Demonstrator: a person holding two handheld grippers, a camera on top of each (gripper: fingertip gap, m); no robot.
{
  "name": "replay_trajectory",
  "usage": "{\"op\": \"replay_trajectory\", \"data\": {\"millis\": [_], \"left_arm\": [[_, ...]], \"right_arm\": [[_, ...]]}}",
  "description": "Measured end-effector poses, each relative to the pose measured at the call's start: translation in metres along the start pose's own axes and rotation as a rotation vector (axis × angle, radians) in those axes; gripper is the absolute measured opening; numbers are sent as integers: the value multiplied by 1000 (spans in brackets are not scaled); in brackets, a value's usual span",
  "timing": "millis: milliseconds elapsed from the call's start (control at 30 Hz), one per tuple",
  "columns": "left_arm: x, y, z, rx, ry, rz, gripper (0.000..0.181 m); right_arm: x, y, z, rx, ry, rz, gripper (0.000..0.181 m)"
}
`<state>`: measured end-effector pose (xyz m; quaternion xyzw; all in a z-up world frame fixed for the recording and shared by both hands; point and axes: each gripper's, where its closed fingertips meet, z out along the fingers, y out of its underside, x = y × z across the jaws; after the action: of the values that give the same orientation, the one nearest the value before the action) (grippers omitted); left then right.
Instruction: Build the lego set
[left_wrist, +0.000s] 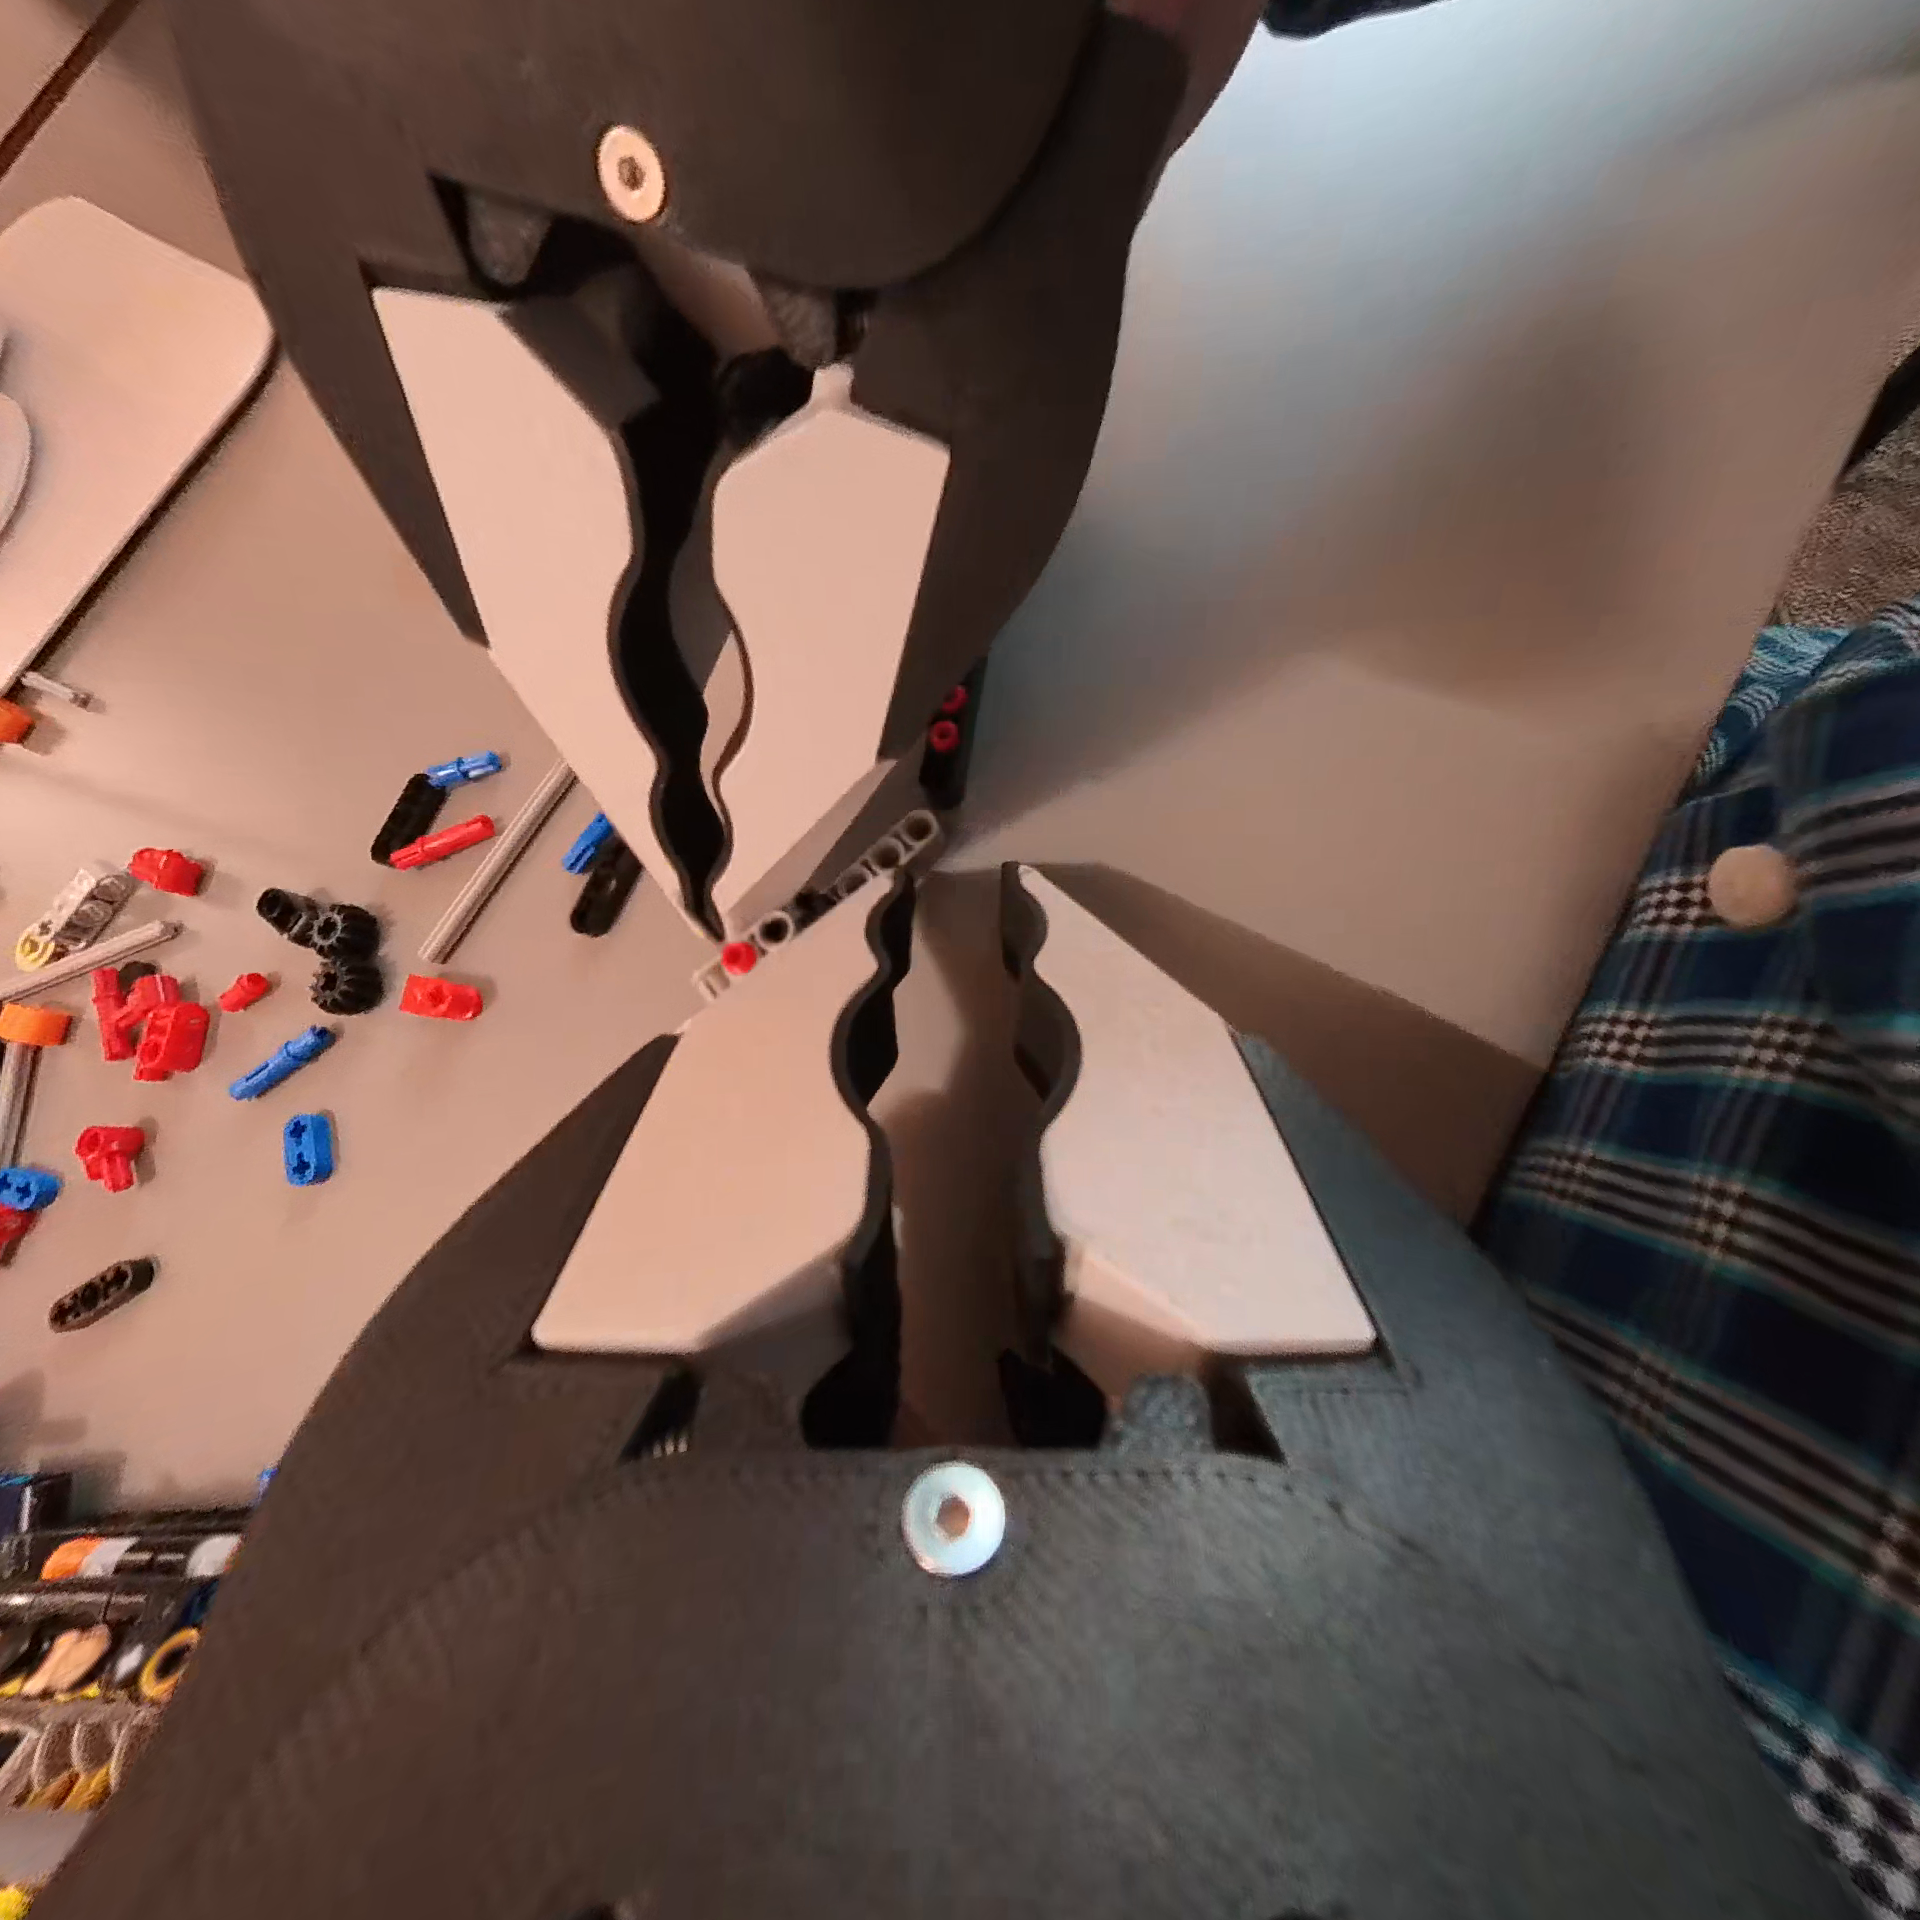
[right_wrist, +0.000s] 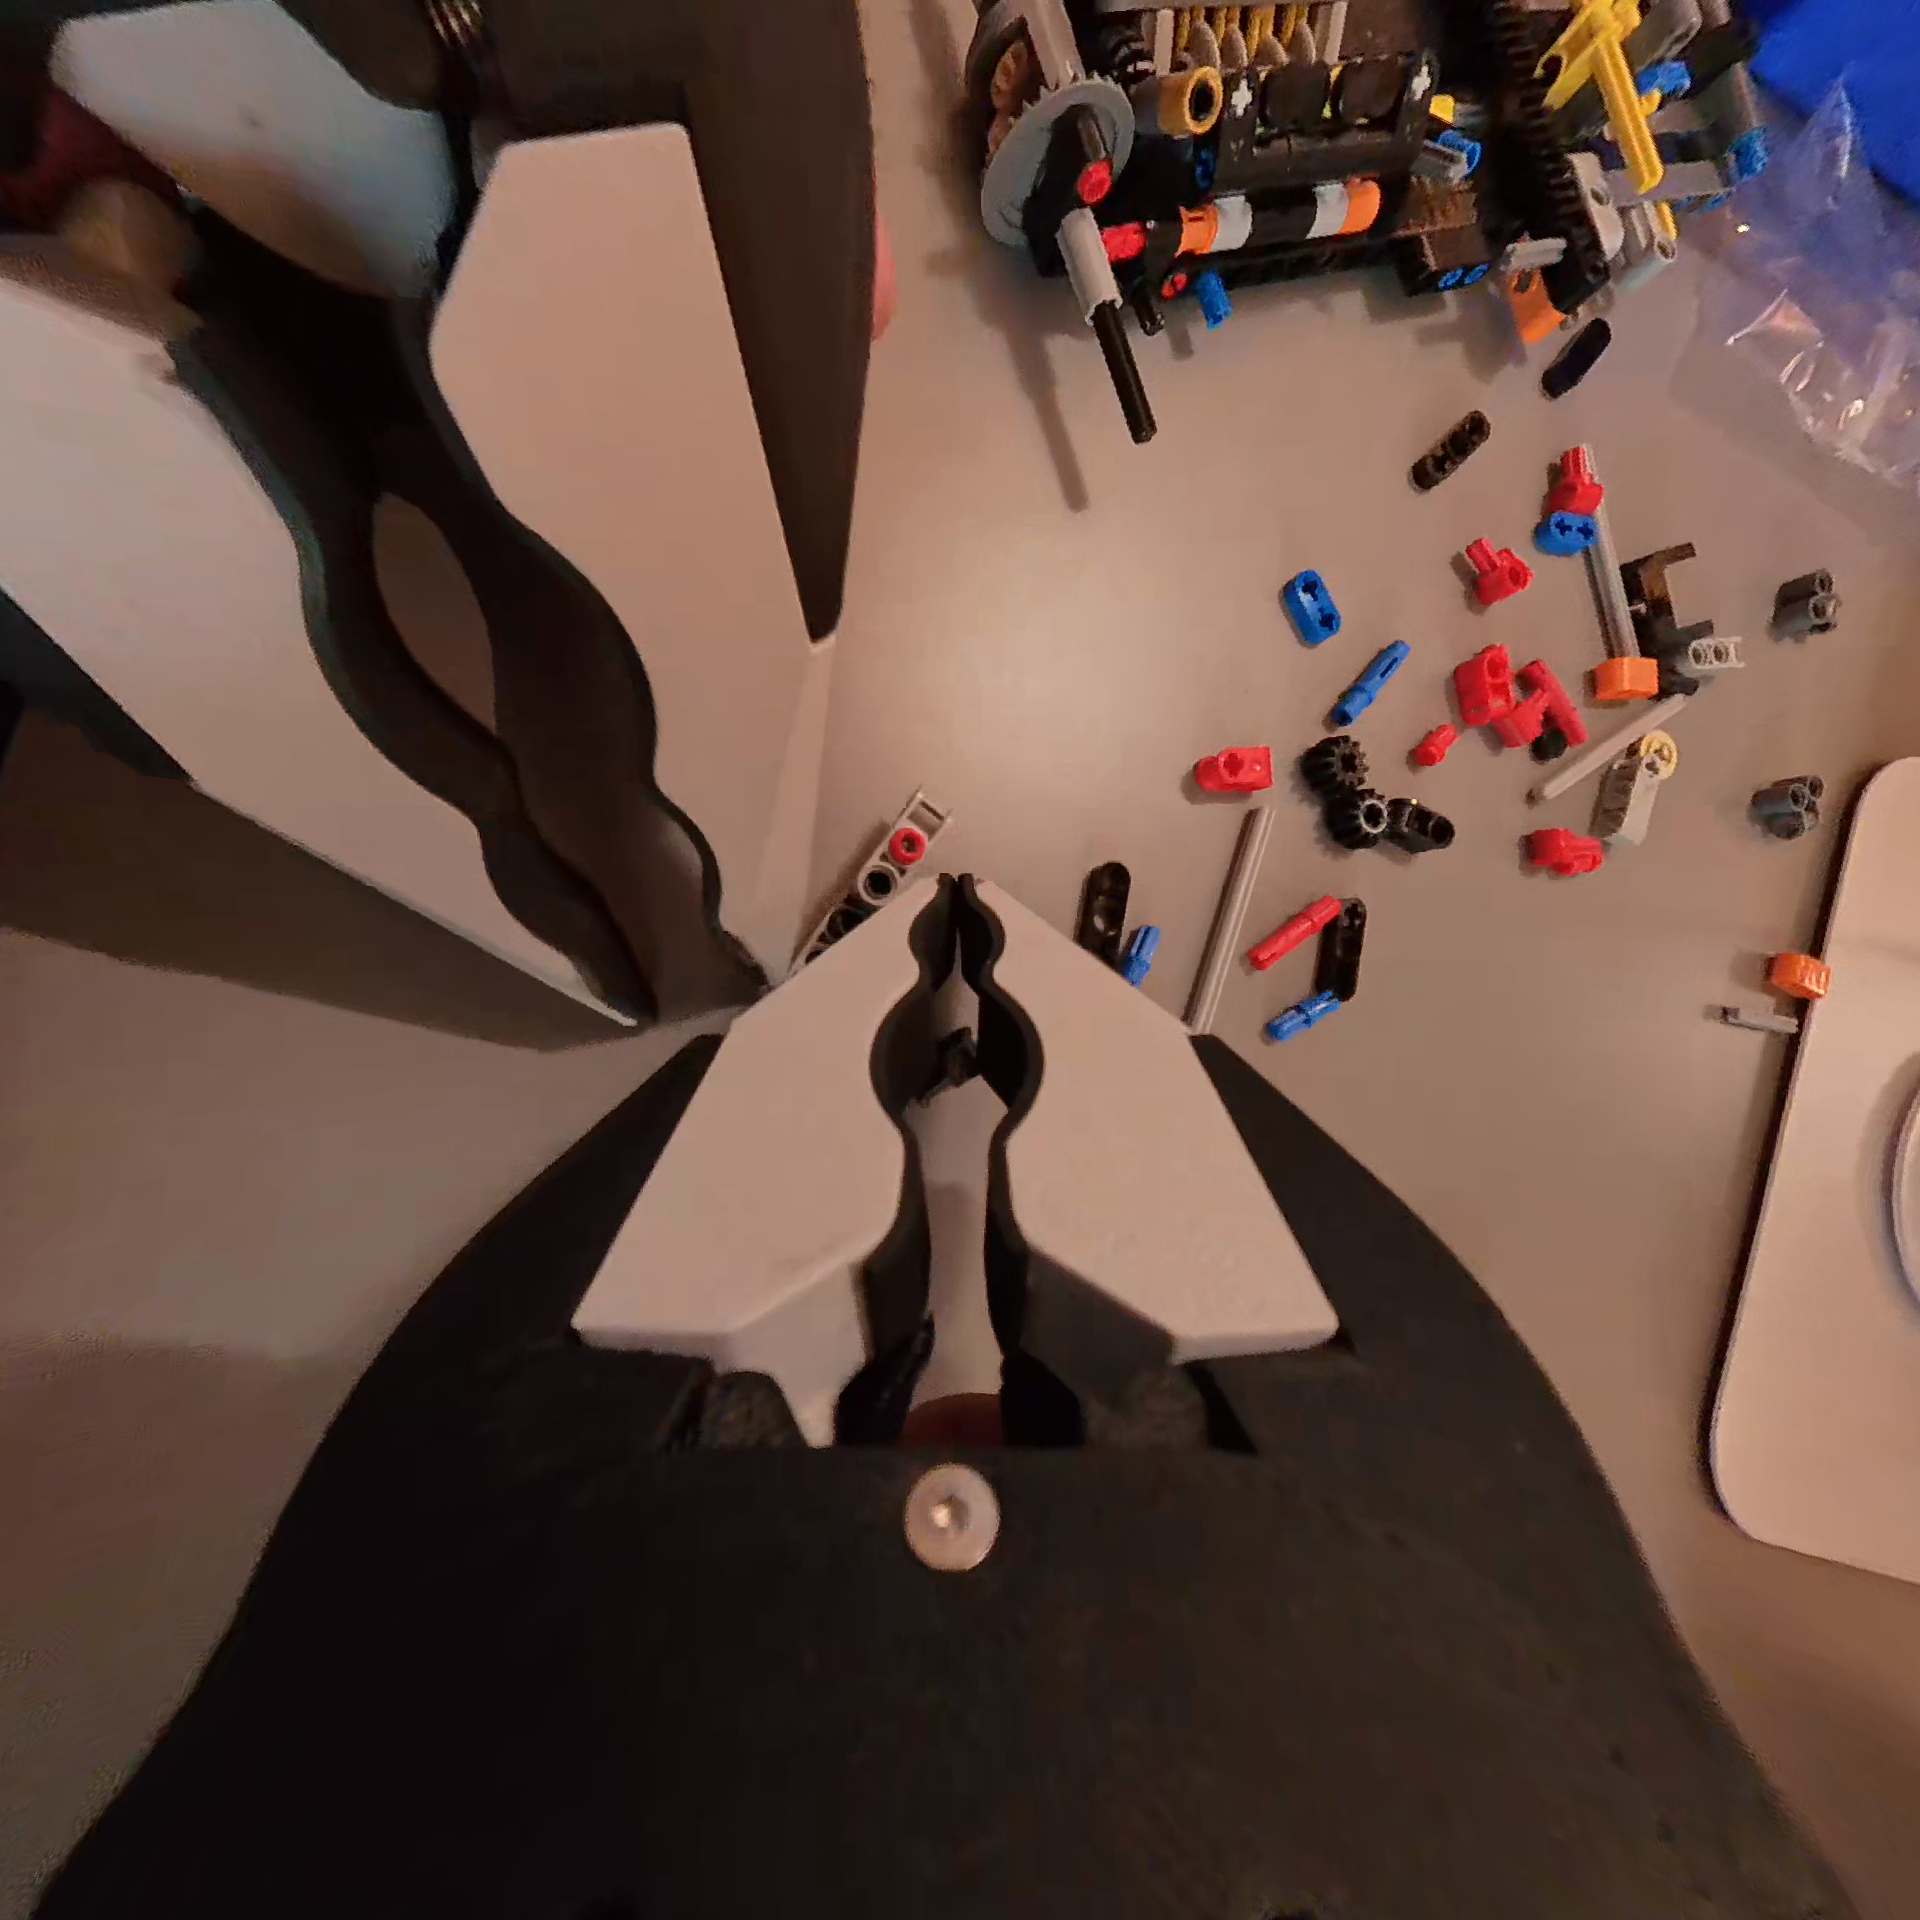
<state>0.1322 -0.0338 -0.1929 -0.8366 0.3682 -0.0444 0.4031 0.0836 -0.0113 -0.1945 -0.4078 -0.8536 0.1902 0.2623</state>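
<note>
light: warm, dim | shadows: soft | edges: fisheye-bent | blur: near tool bodies and frame corners

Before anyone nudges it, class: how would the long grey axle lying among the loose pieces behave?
The grey axle looks thin and straight, so probably stiff and light. It lies flat on the table; a sideways push would likely roll it. Being slim, it may slip in a claw.

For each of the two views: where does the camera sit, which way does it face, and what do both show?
Left wrist view: on the left gripper, jaws open, facing the right gripper and a plaid sleeve.
Right wrist view: on the right gripper, jaws shut, facing the table and the built assembly.
Shared: the grey beam, loose pieces.
</note>
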Motion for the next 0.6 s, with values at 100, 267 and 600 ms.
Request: {"op": "replay_trajectory", "data": {"millis": [100, 267, 600], "left_arm": [[-1, -1, -1, 8, 2, -7, 18], [-1, -2, -11, 45, 15, -15, 25], [-27, 16, -40, 78, -77, -84, 19]], "right_arm": [[4, 0, -3, 14, 3, 10, 0], [18, -3, -21, 70, 32, 59, 4], [84, -28, -25, 141, 94, 41, 4]]}}
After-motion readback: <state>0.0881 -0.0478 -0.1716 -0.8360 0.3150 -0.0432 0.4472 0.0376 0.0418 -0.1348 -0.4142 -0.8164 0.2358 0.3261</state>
